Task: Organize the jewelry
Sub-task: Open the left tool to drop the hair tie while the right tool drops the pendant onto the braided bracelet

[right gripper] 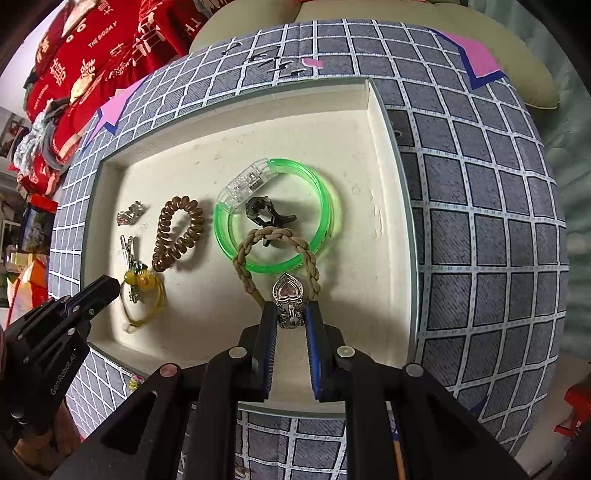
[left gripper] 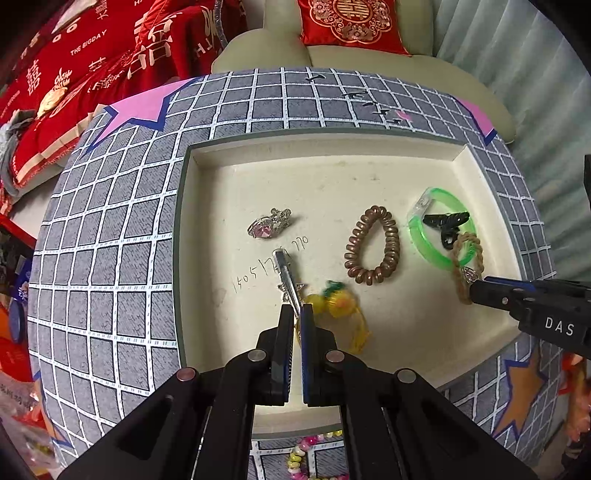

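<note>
A cream tray [left gripper: 332,166] [right gripper: 376,122] holds the jewelry. My left gripper [left gripper: 295,314] is shut on a silver hair clip [left gripper: 287,275] that carries a yellow charm [left gripper: 338,301]. My right gripper [right gripper: 290,314] is shut on the silver heart clasp [right gripper: 289,295] of a braided tan cord bracelet [right gripper: 273,236]; it also shows at the right in the left wrist view [left gripper: 480,288]. The cord lies over a green bangle [right gripper: 275,216] [left gripper: 439,229] with a black clip [right gripper: 264,214] inside it. A brown coil hair tie [left gripper: 373,245] [right gripper: 177,232] and a pink-stone brooch [left gripper: 267,223] [right gripper: 129,214] lie apart.
The tray sits on a grey grid-pattern cloth [left gripper: 110,258] [right gripper: 480,240]. A beaded bracelet [left gripper: 299,458] lies on the cloth in front of the tray. Red bedding [left gripper: 74,74] and a red cushion [left gripper: 351,22] lie behind.
</note>
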`<state>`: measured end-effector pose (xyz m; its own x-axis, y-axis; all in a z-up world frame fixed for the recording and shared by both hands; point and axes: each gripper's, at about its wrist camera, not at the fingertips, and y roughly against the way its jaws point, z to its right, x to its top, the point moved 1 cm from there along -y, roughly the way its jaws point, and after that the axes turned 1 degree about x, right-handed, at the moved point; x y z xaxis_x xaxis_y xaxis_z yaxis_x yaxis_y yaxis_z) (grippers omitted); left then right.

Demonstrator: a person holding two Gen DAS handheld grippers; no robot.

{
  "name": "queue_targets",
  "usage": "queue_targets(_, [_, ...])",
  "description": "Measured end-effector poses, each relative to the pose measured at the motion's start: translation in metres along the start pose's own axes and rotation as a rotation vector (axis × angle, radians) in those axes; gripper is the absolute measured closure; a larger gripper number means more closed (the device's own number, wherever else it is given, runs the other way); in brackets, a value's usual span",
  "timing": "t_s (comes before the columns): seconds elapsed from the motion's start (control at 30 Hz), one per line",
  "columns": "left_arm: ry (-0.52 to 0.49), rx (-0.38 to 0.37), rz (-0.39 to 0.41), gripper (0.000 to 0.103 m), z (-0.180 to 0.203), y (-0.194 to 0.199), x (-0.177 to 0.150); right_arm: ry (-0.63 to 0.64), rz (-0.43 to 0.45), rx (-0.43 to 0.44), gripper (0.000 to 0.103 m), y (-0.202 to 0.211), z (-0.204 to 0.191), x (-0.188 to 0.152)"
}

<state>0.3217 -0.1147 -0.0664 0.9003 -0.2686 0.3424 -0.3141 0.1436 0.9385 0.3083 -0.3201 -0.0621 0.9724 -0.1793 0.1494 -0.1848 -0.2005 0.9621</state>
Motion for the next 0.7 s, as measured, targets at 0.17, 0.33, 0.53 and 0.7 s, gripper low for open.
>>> queue_targets(0.17, [-0.006,0.016,-0.015,0.090,0.0012,-0.0036,-0.0016,-0.004,-0.003,0.002,0.086,-0.0026,0.0004,0.0015])
queue_targets(0.33, [-0.006,0.024,-0.027,0.090,0.0017,-0.0056,-0.0035,-0.004,-0.008,0.000,0.085,-0.0038,0.0003,0.0020])
queue_targets(0.53, [-0.008,0.037,-0.037,0.090,0.0020,-0.0071,-0.0042,-0.011,-0.008,-0.002,0.065,-0.0065,-0.0004,0.0022])
queue_targets(0.7, [0.000,0.046,-0.036,0.090,0.0011,-0.0042,-0.0034,-0.023,0.003,0.015,0.059,-0.0034,0.0011,0.0014])
